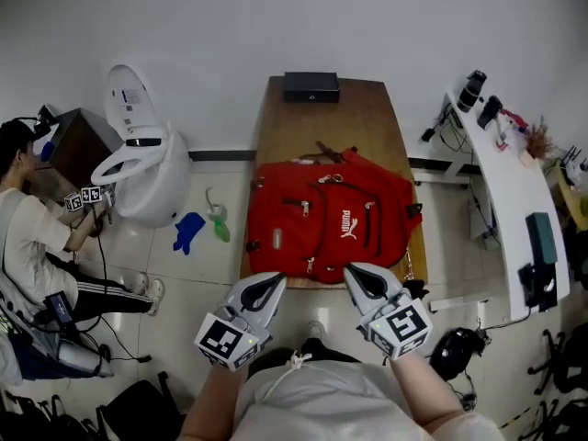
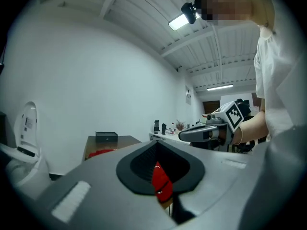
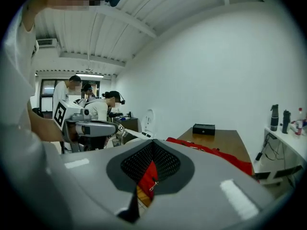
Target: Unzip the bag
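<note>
Red bag [image 1: 331,219] flat on wooden surface [image 1: 331,122], frame centre. Left gripper [image 1: 266,288], right gripper [image 1: 360,278] at lower centre, near bag's near edge, not touching. Both sets of jaws closed, empty.

Head camera: sits on my head, high up, facing steeply down. It takes in the whole table [image 1: 367,118], the red bag [image 1: 331,219] mid-frame, and my left gripper [image 1: 277,279] and right gripper [image 1: 350,270] at the bottom edge.

Left gripper camera: rides behind my own jaws, low, close to the table's near end. It faces along the table toward the white wall [image 2: 96,80]; my right gripper shows at its right.

Right gripper camera: same low level, same heading; my left gripper shows at its left.

All three views share the bag and the black box [image 1: 310,85] at the far end.
</note>
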